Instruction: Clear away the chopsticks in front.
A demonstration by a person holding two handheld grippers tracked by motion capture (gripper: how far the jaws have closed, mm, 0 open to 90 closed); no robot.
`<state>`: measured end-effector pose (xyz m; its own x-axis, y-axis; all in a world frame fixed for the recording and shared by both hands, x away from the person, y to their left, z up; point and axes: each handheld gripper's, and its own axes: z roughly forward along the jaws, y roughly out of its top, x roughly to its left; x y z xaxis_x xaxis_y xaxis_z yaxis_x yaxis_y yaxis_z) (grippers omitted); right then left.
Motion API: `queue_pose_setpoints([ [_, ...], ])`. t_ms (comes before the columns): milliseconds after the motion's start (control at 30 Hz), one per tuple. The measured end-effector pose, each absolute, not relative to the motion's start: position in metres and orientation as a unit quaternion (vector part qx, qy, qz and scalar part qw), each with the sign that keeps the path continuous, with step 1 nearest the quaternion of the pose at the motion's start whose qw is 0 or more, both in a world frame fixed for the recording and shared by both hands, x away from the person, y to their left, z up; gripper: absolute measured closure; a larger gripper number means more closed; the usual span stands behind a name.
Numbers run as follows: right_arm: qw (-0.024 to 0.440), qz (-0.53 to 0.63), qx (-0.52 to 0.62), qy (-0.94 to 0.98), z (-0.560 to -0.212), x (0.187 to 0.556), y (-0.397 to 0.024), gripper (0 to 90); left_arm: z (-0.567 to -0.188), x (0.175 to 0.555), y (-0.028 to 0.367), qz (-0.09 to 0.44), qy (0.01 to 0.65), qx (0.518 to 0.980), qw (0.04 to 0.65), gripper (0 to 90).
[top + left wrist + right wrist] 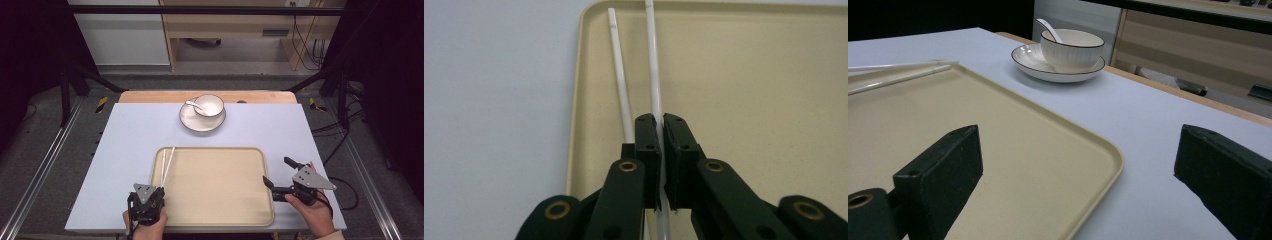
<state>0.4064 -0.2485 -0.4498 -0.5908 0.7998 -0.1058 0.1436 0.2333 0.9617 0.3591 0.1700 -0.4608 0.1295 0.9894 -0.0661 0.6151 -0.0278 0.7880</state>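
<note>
left tool [659, 150] pinching chopstick [654, 75] — tray [774, 100], bowl [209, 105]

Two chopsticks [166, 160], one tray [220, 190], one plate [190, 121], one bowl [210, 105], one spoon [193, 104].

You have nothing legible to read here: no words, labels, brand names, numbers or signs on anything in these views. One chopstick [619, 75] carries a small grey mark near its far end in the left gripper view, but it is too small and blurred for you to make out as text.
</note>
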Motion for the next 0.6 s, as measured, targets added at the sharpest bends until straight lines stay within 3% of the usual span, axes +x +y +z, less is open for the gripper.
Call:
queue_pose_setpoints([
  [600, 0.31, 0.524, 0.325, 0.724, -0.451, 0.407, -0.248, 5.5, -0.474, 0.363, 0.164, 0.256, 0.614, 0.662, 0.345, 84.9],
])
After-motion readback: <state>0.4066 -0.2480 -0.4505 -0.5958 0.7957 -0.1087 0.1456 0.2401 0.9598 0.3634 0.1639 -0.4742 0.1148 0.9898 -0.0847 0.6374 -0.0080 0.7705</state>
